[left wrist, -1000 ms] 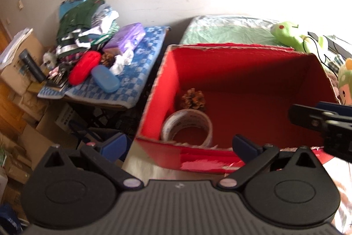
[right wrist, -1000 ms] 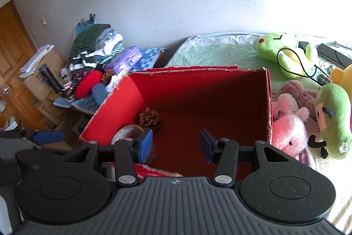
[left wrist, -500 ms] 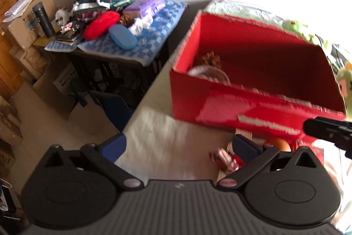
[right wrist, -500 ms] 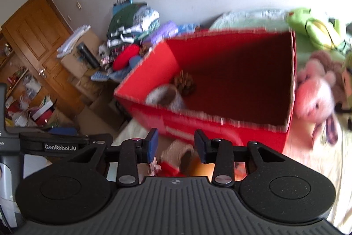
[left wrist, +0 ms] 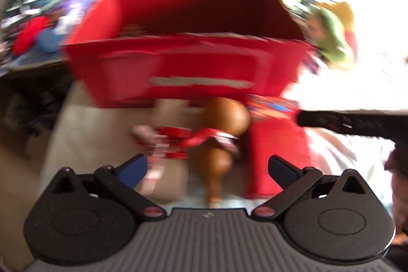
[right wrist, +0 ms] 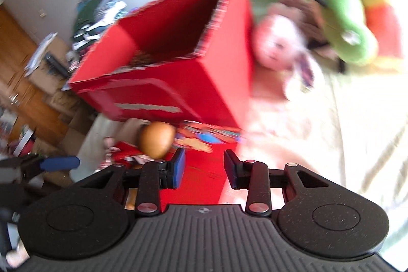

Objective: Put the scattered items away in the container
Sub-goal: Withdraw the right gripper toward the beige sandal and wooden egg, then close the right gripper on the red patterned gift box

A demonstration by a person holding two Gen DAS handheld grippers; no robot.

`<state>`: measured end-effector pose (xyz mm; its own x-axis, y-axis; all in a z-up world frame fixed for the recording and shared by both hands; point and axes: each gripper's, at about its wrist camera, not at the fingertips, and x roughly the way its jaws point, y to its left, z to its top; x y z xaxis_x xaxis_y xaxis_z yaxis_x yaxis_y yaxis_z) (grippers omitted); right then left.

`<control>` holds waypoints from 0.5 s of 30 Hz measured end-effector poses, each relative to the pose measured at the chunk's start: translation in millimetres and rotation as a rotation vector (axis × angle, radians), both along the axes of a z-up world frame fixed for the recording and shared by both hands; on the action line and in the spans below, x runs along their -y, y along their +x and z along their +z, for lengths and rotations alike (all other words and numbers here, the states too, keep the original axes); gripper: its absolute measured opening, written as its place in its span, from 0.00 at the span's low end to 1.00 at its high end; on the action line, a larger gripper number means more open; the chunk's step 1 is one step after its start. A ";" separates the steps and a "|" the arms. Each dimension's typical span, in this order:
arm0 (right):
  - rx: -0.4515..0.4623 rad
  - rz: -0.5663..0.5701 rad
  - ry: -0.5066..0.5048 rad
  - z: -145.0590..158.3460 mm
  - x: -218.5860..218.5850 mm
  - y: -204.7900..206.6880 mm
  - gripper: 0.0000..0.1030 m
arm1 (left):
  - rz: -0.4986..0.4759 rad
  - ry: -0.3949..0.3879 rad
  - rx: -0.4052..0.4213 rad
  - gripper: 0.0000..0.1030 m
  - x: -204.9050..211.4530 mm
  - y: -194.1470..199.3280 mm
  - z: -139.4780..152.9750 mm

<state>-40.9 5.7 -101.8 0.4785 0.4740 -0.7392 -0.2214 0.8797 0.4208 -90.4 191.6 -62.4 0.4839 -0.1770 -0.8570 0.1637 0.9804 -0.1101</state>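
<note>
Both views are motion-blurred. The red box (left wrist: 178, 60) stands open-topped on the bed; it also shows in the right wrist view (right wrist: 178, 73). In front of it lie a brown wooden gourd-shaped item (left wrist: 224, 119), a red-and-white patterned cloth item (left wrist: 173, 142) on a tan piece, and a flat red packet (left wrist: 275, 144). My left gripper (left wrist: 206, 167) is open and empty just above these items. My right gripper (right wrist: 204, 167) is open and empty over the red packet (right wrist: 204, 170), with the brown item (right wrist: 156, 139) to its left.
Plush toys (right wrist: 339, 24) lie right of the box on the pale bedsheet (right wrist: 357, 119). A side table with folded clothes and cases (left wrist: 33, 24) stands to the left. Cardboard boxes and a wooden door (right wrist: 15, 68) are at far left.
Both grippers have tilted down and pulled back from the box interior to the loose items in front of it. The right gripper has swung toward the box's right corner.
</note>
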 end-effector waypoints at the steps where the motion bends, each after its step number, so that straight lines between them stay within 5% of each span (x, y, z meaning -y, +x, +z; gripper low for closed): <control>1: -0.017 -0.021 -0.008 -3.5 4.1 0.3 0.36 | -0.039 -0.006 -0.004 0.98 9.0 1.8 -2.5; 10: -0.133 -0.073 0.067 -22.7 16.3 6.1 0.37 | -0.224 -0.074 -0.147 0.98 54.0 30.2 -42.6; 15: -0.184 -0.065 0.122 -31.7 18.4 11.8 0.38 | -0.231 -0.069 -0.183 0.97 62.1 37.7 -57.8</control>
